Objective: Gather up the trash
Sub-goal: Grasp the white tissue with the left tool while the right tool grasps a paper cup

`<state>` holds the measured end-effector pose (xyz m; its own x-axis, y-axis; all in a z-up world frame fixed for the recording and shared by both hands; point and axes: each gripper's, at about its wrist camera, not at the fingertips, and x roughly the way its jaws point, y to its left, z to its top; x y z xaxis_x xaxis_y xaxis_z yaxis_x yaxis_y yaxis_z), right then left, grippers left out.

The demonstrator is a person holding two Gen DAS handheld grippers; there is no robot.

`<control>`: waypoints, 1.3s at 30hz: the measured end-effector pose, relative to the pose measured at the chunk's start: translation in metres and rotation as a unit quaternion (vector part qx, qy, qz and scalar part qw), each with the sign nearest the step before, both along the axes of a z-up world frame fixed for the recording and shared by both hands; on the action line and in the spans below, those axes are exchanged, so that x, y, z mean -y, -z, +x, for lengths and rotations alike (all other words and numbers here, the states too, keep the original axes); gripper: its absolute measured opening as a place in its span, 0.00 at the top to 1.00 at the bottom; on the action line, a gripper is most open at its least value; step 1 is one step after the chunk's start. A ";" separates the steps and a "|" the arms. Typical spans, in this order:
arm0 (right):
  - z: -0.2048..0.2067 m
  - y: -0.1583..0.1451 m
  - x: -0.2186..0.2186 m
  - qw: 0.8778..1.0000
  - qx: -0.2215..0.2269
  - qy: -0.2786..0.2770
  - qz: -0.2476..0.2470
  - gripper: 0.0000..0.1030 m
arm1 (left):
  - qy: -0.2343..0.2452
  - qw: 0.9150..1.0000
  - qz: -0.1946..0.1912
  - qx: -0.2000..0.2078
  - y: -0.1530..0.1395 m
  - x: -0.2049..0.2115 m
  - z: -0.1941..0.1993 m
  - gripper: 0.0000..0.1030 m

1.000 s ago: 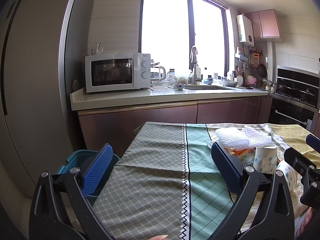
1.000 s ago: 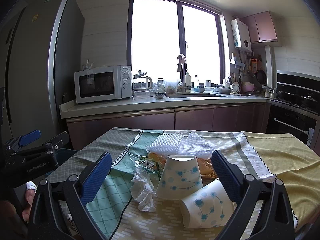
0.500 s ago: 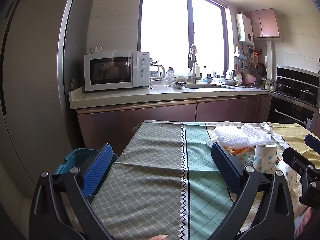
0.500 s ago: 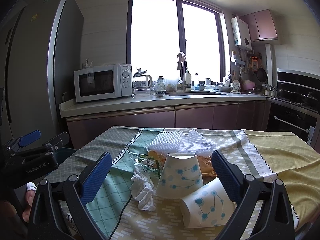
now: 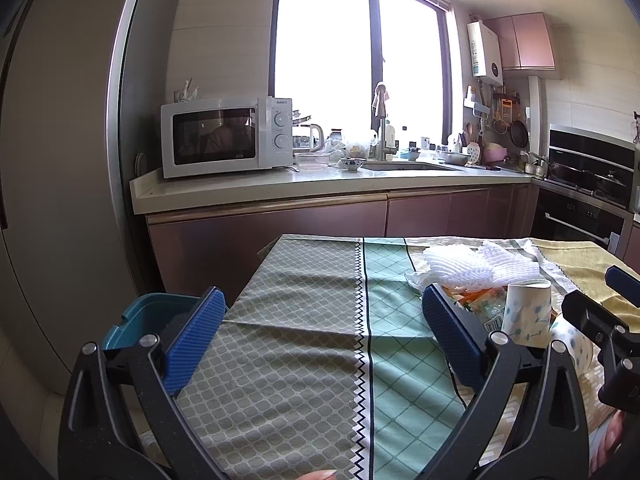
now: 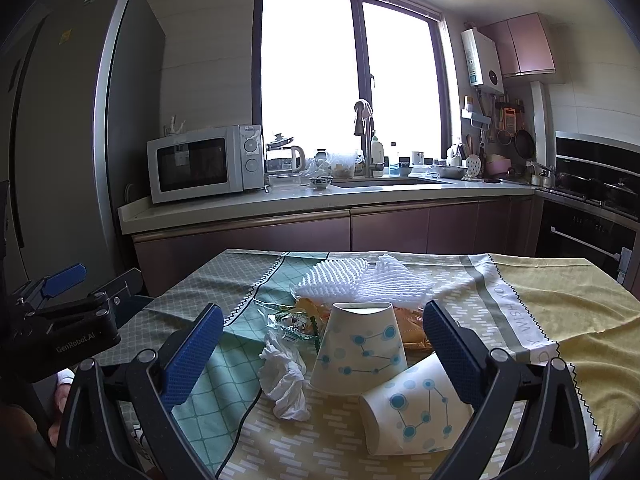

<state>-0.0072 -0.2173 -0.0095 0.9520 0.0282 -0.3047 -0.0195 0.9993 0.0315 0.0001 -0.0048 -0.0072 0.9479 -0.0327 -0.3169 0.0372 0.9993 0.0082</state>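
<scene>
Trash lies on a cloth-covered table [image 6: 560,312]. An upside-down paper cup [image 6: 360,350] with blue dots stands in the middle. A second cup [image 6: 416,408] lies on its side in front of it. A crumpled white tissue [image 6: 284,376] sits to their left, with white foam netting [image 6: 360,280] and food wrappers [image 6: 296,320] behind. My right gripper [image 6: 324,348] is open, and the upright cup shows between its fingers. My left gripper [image 5: 320,328] is open over bare cloth, left of the pile. In the left wrist view the cup [image 5: 524,308] and netting [image 5: 480,268] lie at the right.
A teal bin [image 5: 148,316] stands on the floor at the table's left edge. Beyond the table runs a counter [image 5: 320,184] with a microwave [image 5: 224,136] and a sink. A tall fridge [image 5: 60,160] fills the left. An oven [image 6: 592,216] is at the right.
Both views have pulled slightly back and down, so the table and trash sit a little lower in frame. Both grippers stay open and no trash has moved.
</scene>
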 end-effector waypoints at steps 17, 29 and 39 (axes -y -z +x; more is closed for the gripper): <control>0.003 0.036 0.057 0.994 -0.089 0.038 0.042 0.08 | 0.111 0.988 0.007 -0.108 0.035 0.034 0.041 0.09; 0.029 0.062 0.119 0.971 -0.154 -0.029 0.181 0.16 | 0.228 0.951 -0.014 -0.210 0.070 0.086 0.089 0.38; 0.027 0.074 0.121 0.936 -0.181 -0.129 0.271 0.64 | 0.273 0.919 -0.053 -0.279 0.098 0.104 0.119 0.85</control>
